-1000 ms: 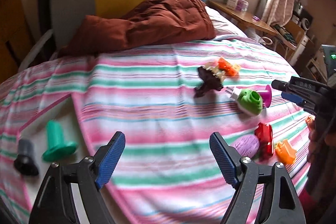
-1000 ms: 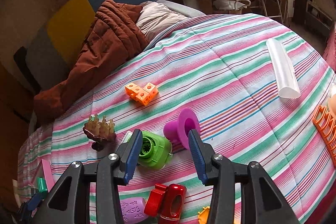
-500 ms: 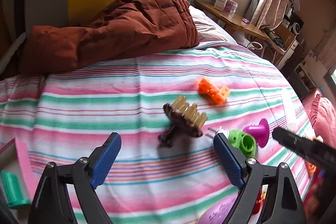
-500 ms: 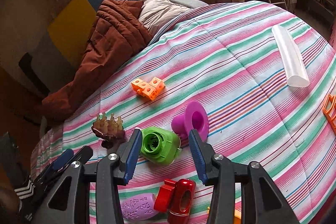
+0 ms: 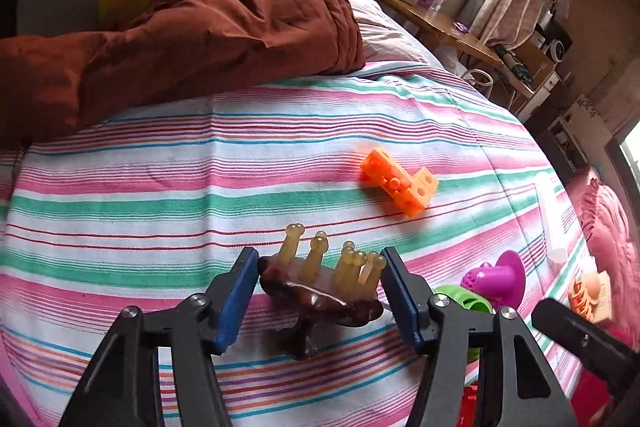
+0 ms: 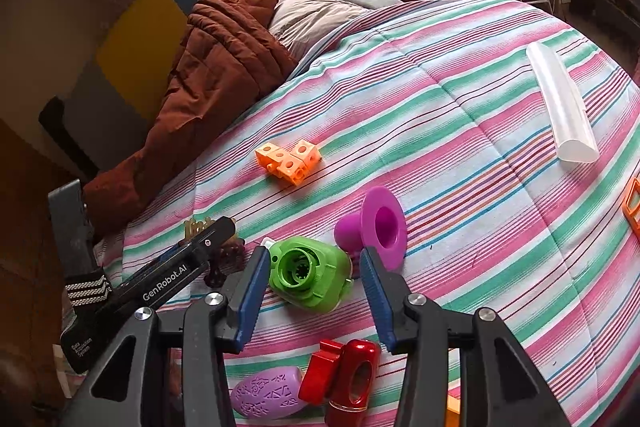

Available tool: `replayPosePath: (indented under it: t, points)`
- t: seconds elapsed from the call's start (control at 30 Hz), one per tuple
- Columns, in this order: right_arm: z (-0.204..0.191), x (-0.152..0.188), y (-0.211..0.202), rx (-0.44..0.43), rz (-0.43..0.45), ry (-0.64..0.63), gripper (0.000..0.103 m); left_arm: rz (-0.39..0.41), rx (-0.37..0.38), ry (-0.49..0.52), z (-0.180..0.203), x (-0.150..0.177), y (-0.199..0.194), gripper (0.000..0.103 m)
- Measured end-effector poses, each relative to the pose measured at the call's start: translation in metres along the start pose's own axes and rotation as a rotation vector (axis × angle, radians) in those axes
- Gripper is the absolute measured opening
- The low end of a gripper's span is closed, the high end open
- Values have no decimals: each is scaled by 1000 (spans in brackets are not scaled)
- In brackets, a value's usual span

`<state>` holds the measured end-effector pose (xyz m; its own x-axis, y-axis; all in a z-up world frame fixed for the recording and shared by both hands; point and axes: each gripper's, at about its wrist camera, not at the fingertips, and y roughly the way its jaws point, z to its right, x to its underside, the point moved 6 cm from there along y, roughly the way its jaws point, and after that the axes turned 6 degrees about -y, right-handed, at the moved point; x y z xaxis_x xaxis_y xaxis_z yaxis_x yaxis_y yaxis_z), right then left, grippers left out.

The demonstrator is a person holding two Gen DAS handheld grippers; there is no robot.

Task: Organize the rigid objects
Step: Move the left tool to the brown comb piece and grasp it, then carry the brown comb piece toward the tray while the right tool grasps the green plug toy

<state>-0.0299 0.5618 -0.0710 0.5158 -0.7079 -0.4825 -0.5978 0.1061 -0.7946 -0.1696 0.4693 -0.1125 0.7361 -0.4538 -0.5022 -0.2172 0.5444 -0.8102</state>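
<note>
Brown pronged toy (image 6: pixel 224 247) mostly hidden behind left hand-held gripper (image 6: pixel 216 227), orange frame (image 6: pixel 632 207) cut off at right edge

Both cameras ride on the hand-held tools and look steeply down over the striped bed (image 5: pixel 160 203) toward the headboard at 12 o'clock. The left one sits close over the brown comb-like toy (image 5: pixel 320 287), low and near. The right one hangs a little back, close above the green housing (image 6: pixel 310 277). Both views share the orange blocks (image 5: pixel 398 183) (image 6: pixel 289 158), the purple funnel (image 6: pixel 376 225), the brown quilt (image 5: pixel 192 27) and the wooden desk at 2 o'clock.
</note>
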Motion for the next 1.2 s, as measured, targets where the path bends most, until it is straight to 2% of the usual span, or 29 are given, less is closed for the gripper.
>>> replayPosePath:
  t: [0.2, 0.4, 0.5, 0.67, 0.8, 1.07, 1.2]
  points:
    - [9, -2, 0, 17, 8, 30, 47, -12, -1, -36, -12, 19, -19, 62]
    - [22, -4, 1, 14, 9, 88, 47, -5, -4, -85, -29, 53, -55, 62]
    - [22, -5, 1, 14, 14, 89, 47, 8, -14, -79, -32, 72, -74, 62]
    - [13, -3, 9, -24, -9, 65, 47, 17, -14, -59, -29, 100, -100, 62]
    - [-3, 4, 22, -87, -65, 19, 48, 15, -6, -58, -29, 123, -117, 62]
    - [-11, 8, 33, 6, -77, -79, 50, 37, 20, -53, -31, 150, -151, 62]
    - [-16, 13, 41, -39, -116, -95, 58, 47, 32, -70, -35, 160, -165, 62]
